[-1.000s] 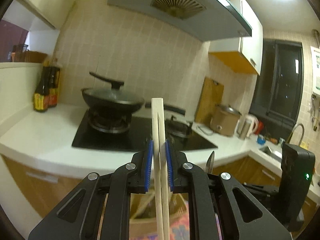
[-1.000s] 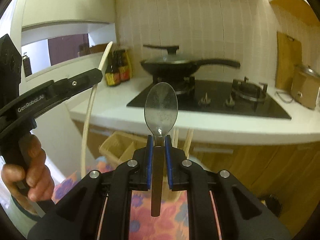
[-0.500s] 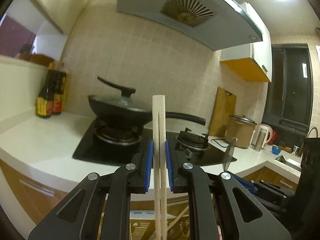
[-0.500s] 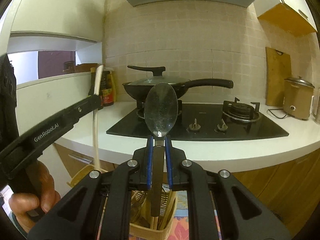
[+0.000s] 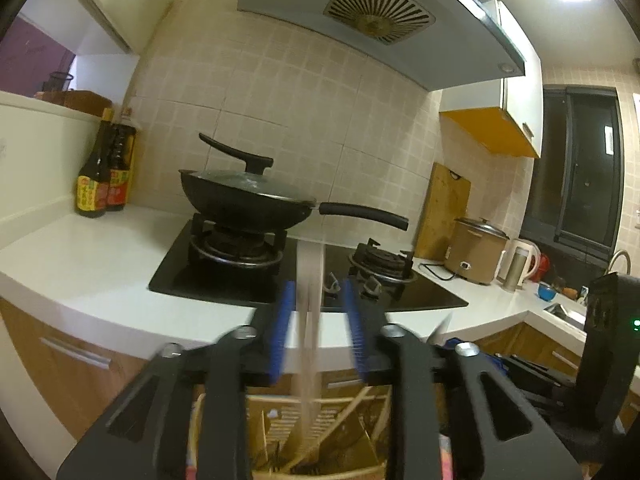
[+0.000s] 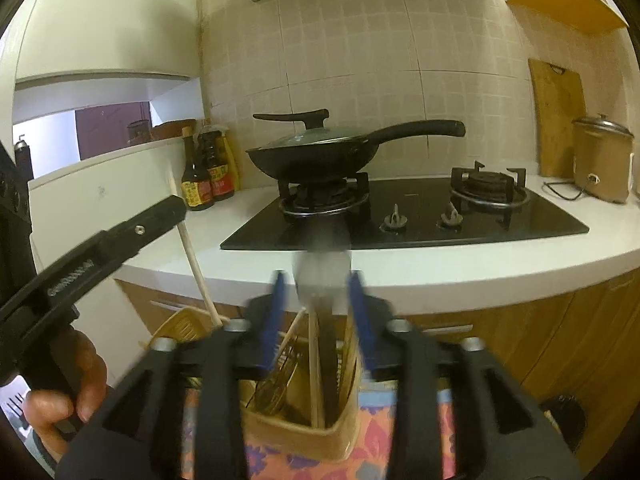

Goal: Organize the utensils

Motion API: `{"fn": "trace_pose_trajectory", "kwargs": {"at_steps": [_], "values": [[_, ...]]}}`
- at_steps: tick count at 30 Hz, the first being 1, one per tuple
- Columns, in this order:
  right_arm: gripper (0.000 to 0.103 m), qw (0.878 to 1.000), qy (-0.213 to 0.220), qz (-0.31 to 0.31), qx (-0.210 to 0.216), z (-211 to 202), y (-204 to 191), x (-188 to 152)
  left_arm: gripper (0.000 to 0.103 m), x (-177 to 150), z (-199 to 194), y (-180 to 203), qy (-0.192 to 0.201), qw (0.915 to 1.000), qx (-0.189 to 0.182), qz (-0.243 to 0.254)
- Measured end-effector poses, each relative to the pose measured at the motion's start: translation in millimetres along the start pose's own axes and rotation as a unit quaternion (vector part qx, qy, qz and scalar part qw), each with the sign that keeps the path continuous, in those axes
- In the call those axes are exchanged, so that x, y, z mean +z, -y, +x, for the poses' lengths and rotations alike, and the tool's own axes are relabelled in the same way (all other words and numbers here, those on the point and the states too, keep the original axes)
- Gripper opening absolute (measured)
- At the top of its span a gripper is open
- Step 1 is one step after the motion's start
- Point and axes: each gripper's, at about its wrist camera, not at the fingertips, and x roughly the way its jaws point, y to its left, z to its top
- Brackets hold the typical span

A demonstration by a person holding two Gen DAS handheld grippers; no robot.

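Left tool (image 5: 316,328): jaws just been opening — blurred chopsticks (image 5: 310,344) between the pads, untouched, at 12 o'clock.
Right tool (image 6: 318,312): jaws just been opening; blurred spoon (image 6: 322,268) loose between them.
Basket (image 6: 296,436): at 6 o'clock under both tools, utensils standing inside.
Counter (image 6: 440,264): beyond, at 12 o'clock — stove with wok (image 6: 316,152).

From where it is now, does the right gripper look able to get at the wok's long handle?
Probably not without moving on. The right gripper sits low over the utensil basket, in front of the counter edge, while the wok handle is well beyond, over the stove. Its jaws have just been opening, the blurred spoon loose between them.
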Motion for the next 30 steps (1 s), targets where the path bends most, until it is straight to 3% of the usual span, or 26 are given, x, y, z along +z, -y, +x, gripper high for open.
{"fn": "trace_pose_trajectory", "kwargs": {"at_steps": [4,10,17,21,25,28,30], "values": [[0.044,1.000,-0.002,0.002,0.006,-23.2,0.1,-6.3,0.060,-1.2,-30.1,1.6,0.001,1.0000,-0.003,0.007],[0.045,1.000,-0.007,-0.018,0.003,-72.6,-12.3,-33.9,0.082,-19.5,-86.4,6.8,0.002,0.9999,-0.007,0.009],[0.050,0.999,-0.015,-0.041,-0.022,-114.4,-32.2,-85.4,0.090,-65.4,-144.2,9.7,-0.008,0.9998,0.018,0.010],[0.066,0.998,-0.010,-0.044,-0.039,-128.7,-41.2,-116.4,0.091,-101.6,-165.9,5.5,-0.018,0.9981,0.057,0.016],[0.078,0.996,0.005,-0.041,-0.074,-126.8,-45.9,-148.9,0.091,-135.8,-170.1,1.3,0.000,0.9933,0.110,0.036],[0.079,0.997,0.004,-0.019,-0.073,-115.6,-38.8,-161.6,0.091,-148.3,-163.7,2.1,0.017,0.9865,0.151,0.062],[0.079,0.997,-0.002,-0.029,-0.071,-109.2,-39.1,-167.0,0.091,-150.3,-162.2,0.8,0.015,0.9849,0.157,0.071]]}}
